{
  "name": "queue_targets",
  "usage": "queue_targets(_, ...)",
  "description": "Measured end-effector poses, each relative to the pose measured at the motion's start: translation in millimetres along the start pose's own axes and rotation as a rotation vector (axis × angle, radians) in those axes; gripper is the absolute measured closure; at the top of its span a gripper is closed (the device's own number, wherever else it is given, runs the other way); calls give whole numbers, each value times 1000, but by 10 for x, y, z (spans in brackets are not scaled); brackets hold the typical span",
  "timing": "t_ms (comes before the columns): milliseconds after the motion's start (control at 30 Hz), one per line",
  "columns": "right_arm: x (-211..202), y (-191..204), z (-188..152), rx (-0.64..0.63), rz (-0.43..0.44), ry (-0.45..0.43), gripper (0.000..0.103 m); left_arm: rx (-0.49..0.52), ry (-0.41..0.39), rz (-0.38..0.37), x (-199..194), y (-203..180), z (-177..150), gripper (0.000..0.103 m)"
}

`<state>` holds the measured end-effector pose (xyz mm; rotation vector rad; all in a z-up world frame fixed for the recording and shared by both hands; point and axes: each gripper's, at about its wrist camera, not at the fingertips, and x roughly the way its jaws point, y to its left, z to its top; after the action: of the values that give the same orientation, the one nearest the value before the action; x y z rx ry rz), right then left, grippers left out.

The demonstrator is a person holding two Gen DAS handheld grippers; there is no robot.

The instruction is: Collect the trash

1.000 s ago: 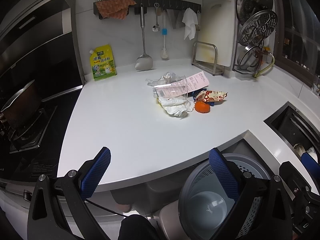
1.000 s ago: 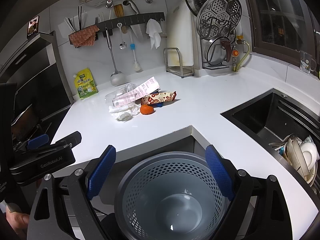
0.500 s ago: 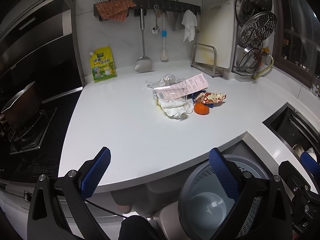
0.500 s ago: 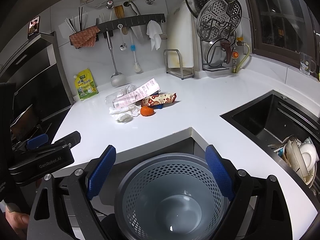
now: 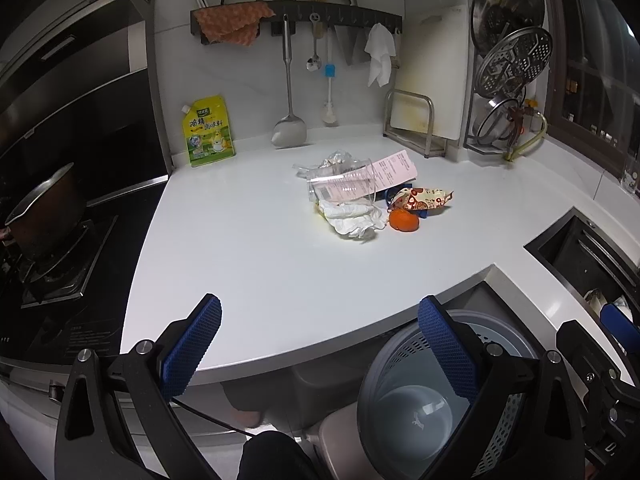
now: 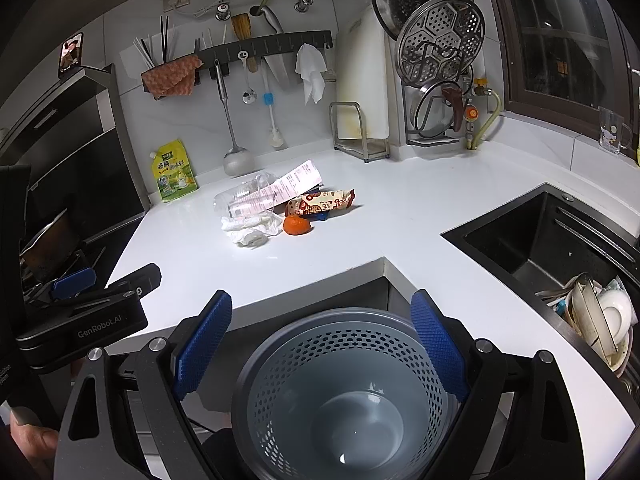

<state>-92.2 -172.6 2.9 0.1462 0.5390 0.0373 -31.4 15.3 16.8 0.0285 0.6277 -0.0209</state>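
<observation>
Left gripper (image 5: 320, 344) and right gripper (image 6: 320, 334): jaws spread apart, holding nothing. Grey perforated plastic waste bin (image 6: 344, 392) stands below the white countertop (image 6: 400, 216). Beyond the bin, on the countertop: crumpled white tissue (image 5: 354, 216), orange peel (image 5: 404, 220), printed snack wrapper (image 5: 424, 199), clear plastic cup (image 5: 340, 184).

I'm seeing black frames on both tongs, left (image 5: 318, 336) and right (image 6: 320, 328), each wearing blue dimpled pads (image 6: 204, 344) and showing silver screws. White "GenRobot.AI" lettering is showing on the left body, and bare fingers (image 6: 30, 438) are peeking in below.
</observation>
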Motion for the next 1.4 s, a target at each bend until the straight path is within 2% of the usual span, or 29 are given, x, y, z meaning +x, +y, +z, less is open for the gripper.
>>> queue_targets(467, 16, -17, -18, 5, 4, 3, 16, -8, -2, 0, 5, 24, -14, 6)
queue_targets(633, 136, -93, -29, 21, 5, 23, 16, -21, 5, 0, 103, 57, -2, 6)
queue_targets(1000, 778, -269, 186, 30, 18, 74, 16, -27, 26, 23, 682, 143, 132, 6)
queue_targets(1400, 1718, -328, 711, 0, 41, 118, 16, -48, 28, 39, 1335, 142, 502, 6)
